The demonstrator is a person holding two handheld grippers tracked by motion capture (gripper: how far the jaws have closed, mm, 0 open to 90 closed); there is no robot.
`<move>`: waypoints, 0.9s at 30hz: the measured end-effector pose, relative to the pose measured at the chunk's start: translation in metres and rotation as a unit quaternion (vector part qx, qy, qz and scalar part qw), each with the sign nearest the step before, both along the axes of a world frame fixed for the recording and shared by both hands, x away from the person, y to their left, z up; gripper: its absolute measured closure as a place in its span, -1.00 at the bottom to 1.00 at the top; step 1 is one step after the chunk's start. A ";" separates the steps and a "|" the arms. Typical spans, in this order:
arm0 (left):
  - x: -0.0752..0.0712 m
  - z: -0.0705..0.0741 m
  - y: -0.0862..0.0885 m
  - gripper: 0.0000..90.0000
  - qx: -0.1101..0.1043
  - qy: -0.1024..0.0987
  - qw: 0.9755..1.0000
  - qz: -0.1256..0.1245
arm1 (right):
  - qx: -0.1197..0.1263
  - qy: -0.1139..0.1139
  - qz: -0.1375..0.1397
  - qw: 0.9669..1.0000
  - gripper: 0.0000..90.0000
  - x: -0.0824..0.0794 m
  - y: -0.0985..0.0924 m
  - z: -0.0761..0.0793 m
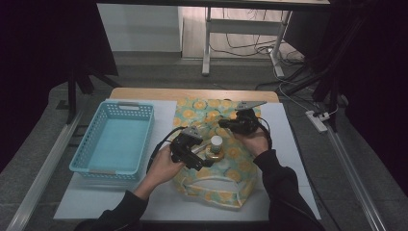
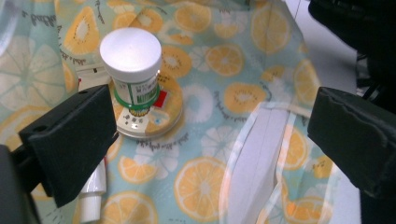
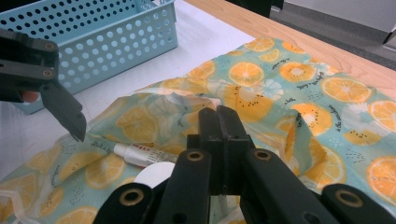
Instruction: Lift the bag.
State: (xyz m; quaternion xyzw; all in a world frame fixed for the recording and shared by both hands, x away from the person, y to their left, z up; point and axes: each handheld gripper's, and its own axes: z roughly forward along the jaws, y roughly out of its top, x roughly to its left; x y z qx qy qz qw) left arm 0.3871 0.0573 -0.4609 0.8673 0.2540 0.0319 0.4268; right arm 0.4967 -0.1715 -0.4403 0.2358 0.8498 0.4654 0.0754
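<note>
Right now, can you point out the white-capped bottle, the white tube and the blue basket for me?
white-capped plastic bottle with green label (image 2: 131, 51): left gripper view, on the flat cap top.
small white squeeze tube (image 3: 139, 155): right gripper view, on its printed body.
light blue perforated plastic basket (image 1: 144, 140): high view, on the right wall.

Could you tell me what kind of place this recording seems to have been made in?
Probably a lab or workshop set up for recording: a wooden table with a white mat, dark tripod legs beside it, loose cables and a white power strip on the grey floor.
</note>
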 end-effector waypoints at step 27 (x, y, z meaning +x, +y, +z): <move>-0.019 -0.055 -0.025 -1.00 0.070 0.019 0.997 -0.023 | 0.005 -0.001 0.001 1.000 1.00 -0.002 -0.004 0.002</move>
